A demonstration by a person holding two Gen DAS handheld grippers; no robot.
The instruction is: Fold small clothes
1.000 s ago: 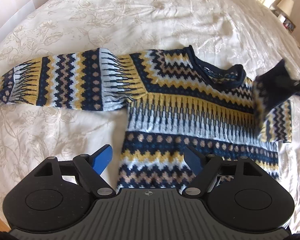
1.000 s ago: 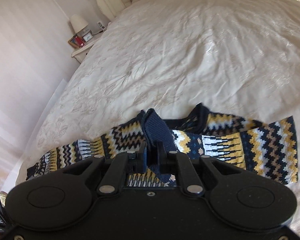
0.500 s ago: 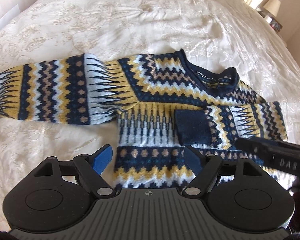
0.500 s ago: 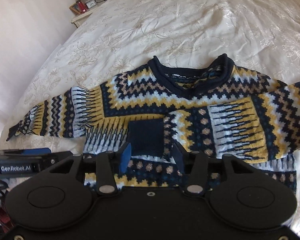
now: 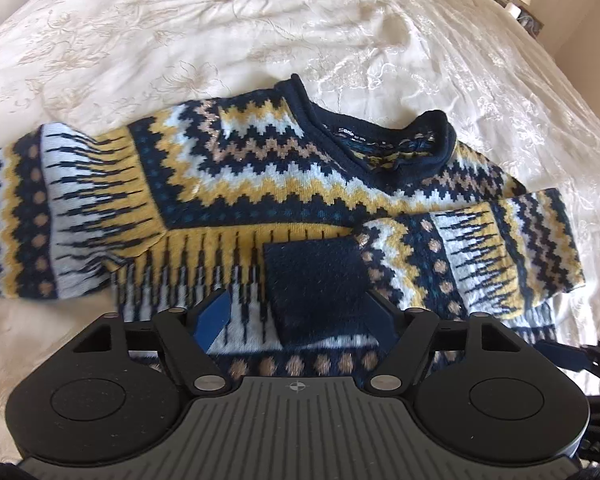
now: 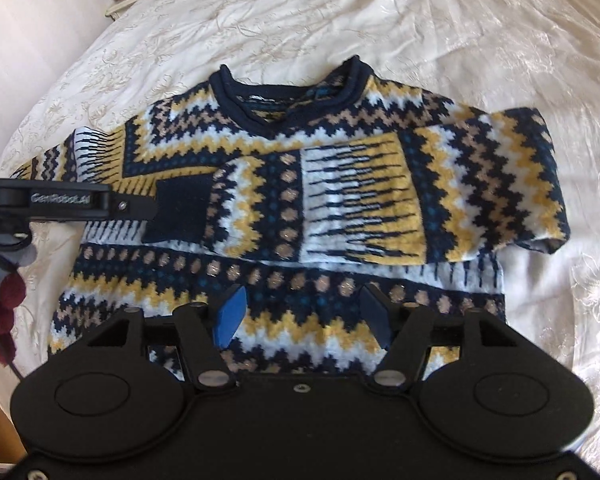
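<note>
Sweater [image 6: 284, 216] lies flat on the bed [image 6: 440, 32] ahead of your jaws, one sleeve [image 6: 340, 204] folded across its chest. Both grippers, left [image 5: 300, 316] and right [image 6: 304, 312], hover open, empty, its navy cuff [image 5: 316, 284] between the left jaws.

The end of the outstretched sleeve [image 5: 16, 216] is cut off by the left wrist view's edge. The sweater's hem [image 6: 300, 364] is hidden behind the right gripper [image 6: 302, 316], and its neck label [image 5: 346, 133] cannot be read fully.
</note>
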